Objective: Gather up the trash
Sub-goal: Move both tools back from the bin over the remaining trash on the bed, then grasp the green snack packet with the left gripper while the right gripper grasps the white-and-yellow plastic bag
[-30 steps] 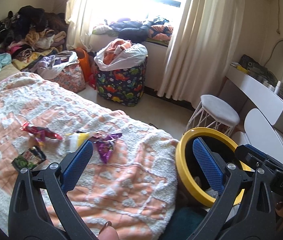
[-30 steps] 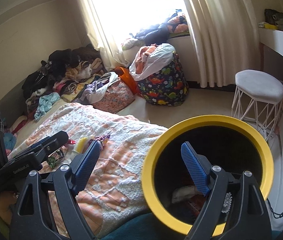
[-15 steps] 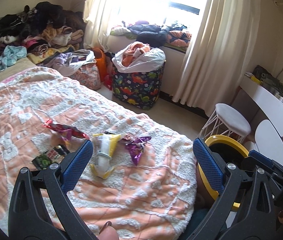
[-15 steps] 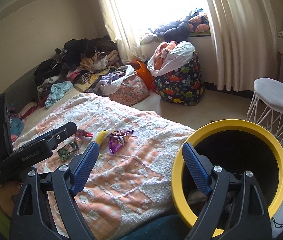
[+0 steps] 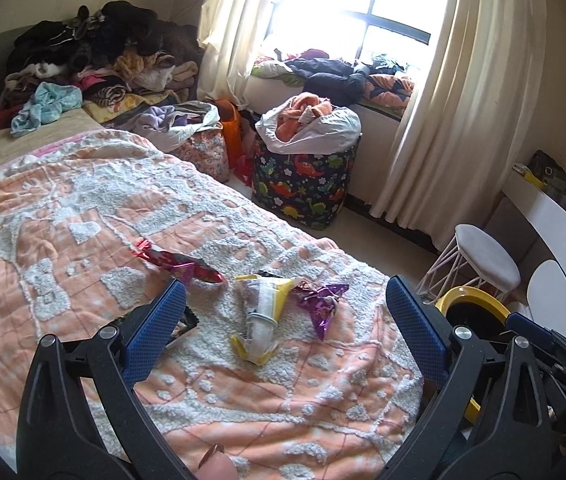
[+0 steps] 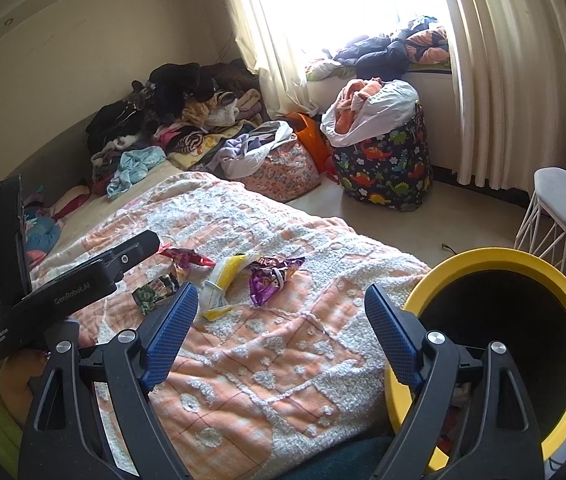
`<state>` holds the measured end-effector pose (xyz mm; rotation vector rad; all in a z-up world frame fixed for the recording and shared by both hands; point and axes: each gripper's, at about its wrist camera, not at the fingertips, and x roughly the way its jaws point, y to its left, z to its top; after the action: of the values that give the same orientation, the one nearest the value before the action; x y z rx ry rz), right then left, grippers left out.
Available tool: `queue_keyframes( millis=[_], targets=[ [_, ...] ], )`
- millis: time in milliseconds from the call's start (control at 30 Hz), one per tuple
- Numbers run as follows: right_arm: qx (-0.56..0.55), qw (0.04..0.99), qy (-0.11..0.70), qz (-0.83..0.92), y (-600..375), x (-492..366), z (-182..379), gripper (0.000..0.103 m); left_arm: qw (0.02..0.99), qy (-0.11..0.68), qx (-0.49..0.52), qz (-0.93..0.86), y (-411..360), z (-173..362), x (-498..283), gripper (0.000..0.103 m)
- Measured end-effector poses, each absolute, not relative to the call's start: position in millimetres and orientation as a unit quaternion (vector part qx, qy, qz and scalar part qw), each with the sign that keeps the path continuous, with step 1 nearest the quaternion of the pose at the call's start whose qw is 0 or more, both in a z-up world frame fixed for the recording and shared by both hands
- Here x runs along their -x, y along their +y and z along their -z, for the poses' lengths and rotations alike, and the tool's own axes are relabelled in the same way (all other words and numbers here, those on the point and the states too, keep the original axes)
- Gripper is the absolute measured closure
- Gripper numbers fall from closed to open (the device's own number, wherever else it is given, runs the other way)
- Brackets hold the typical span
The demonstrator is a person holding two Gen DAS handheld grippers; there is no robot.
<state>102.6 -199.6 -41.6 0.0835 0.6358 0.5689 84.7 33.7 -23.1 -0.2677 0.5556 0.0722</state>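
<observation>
Both your left claw and right claw hang open and empty above the bed, wrappers ahead, yellow-rimmed bin rightward; likely next, grip the yellow one.

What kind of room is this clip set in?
Most likely a lived-in bedroom: a bed under a peach quilt, piled clothes by the wall, and a curtained window with a laundry basket below it.

Wrappers on bedspread; bin beside, contents unclear.
</observation>
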Motion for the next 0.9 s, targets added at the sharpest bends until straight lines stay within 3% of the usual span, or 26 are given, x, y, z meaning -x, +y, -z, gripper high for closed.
queue_keyframes(
  millis=[900],
  targets=[
    [0.017, 0.861, 0.366, -0.353, -86, -142, 83, 0.024, 0.914, 0.316, 0.216, -0.135, 153, 83, -74, 0.011]
  ],
)
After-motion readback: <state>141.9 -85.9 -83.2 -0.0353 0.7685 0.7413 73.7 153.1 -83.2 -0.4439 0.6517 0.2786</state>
